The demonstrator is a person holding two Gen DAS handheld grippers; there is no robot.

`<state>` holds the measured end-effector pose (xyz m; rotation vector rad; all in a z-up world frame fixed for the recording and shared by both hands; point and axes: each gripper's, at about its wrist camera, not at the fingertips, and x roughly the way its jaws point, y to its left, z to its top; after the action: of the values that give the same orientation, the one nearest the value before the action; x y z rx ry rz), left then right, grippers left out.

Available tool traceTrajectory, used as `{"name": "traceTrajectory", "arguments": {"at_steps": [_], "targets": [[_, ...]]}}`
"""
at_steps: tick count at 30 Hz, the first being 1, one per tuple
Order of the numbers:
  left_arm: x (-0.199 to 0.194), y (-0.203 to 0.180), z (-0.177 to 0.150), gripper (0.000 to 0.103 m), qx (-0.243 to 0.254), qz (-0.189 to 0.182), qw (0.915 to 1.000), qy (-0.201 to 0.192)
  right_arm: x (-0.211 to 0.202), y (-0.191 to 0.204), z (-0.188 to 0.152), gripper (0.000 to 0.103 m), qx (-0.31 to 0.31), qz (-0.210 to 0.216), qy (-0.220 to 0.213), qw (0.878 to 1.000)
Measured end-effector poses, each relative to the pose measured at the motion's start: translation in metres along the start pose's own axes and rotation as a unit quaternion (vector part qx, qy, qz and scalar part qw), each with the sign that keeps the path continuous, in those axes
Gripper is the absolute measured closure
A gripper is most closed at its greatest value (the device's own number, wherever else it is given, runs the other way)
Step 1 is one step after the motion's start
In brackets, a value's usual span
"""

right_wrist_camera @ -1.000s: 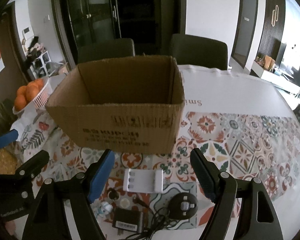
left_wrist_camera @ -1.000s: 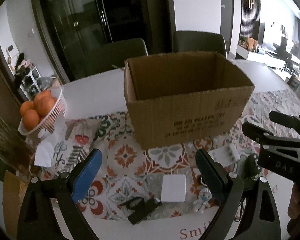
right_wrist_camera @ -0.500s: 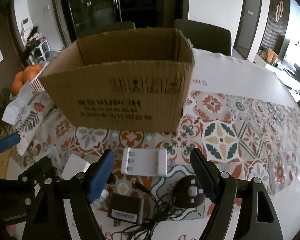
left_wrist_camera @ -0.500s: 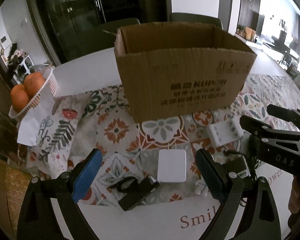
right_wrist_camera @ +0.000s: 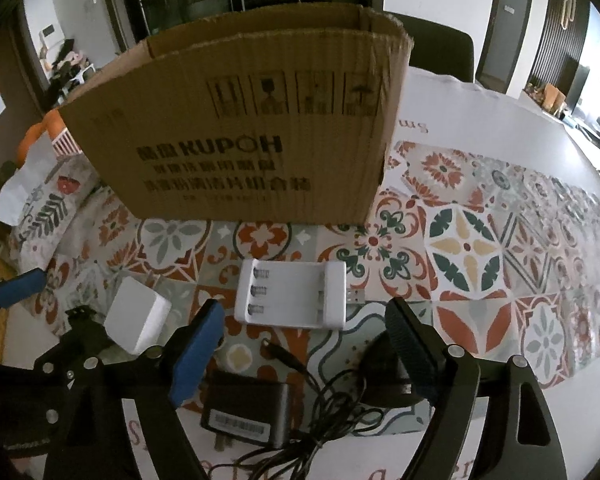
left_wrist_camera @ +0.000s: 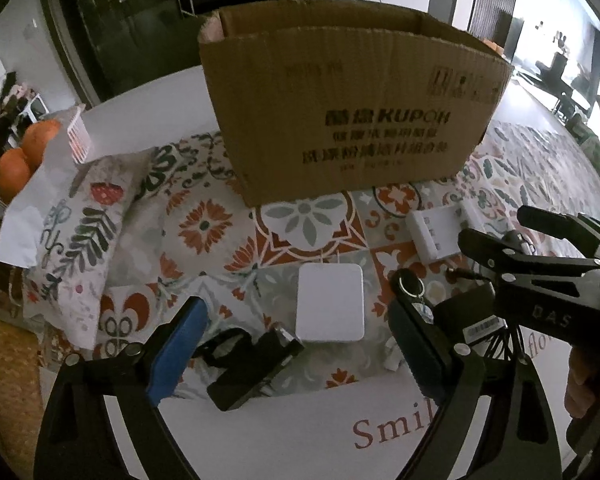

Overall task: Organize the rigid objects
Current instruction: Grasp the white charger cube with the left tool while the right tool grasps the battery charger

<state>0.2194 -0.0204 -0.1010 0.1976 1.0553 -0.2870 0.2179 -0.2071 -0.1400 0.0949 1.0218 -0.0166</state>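
Before the cardboard box, white battery charger lying crosswise, both tools spread apart, empty.

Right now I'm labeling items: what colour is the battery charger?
White battery charger, clearest in the right wrist view.

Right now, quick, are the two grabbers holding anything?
Left gripper: open, holding nothing, above the white square box.
Right gripper: open, holding nothing, above the black adapter.
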Motion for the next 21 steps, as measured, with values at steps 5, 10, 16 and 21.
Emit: {"name": "traceTrajectory", "arguments": {"at_steps": [5, 10, 16, 21], "targets": [[0.010, -0.001, -0.002, 0.012, 0.004, -0.006, 0.9999, 0.014, 0.010, -0.001, -0.002, 0.019, 0.003, 0.006, 0.010, 1.000], [0.019, -0.001, -0.003, 0.016, 0.006, -0.013, 0.9995, 0.027, 0.021, 0.000, -0.001, 0.016, 0.004, 0.007, 0.014, 1.000], [0.028, -0.001, -0.002, 0.016, 0.005, -0.020, 0.9992, 0.035, 0.036, 0.004, 0.002, 0.015, 0.006, 0.015, 0.024, 1.000], [0.038, -0.002, 0.000, 0.017, -0.002, -0.031, 0.9983, 0.049, 0.049, 0.006, 0.004, 0.015, 0.012, 0.019, 0.037, 0.999]]}}
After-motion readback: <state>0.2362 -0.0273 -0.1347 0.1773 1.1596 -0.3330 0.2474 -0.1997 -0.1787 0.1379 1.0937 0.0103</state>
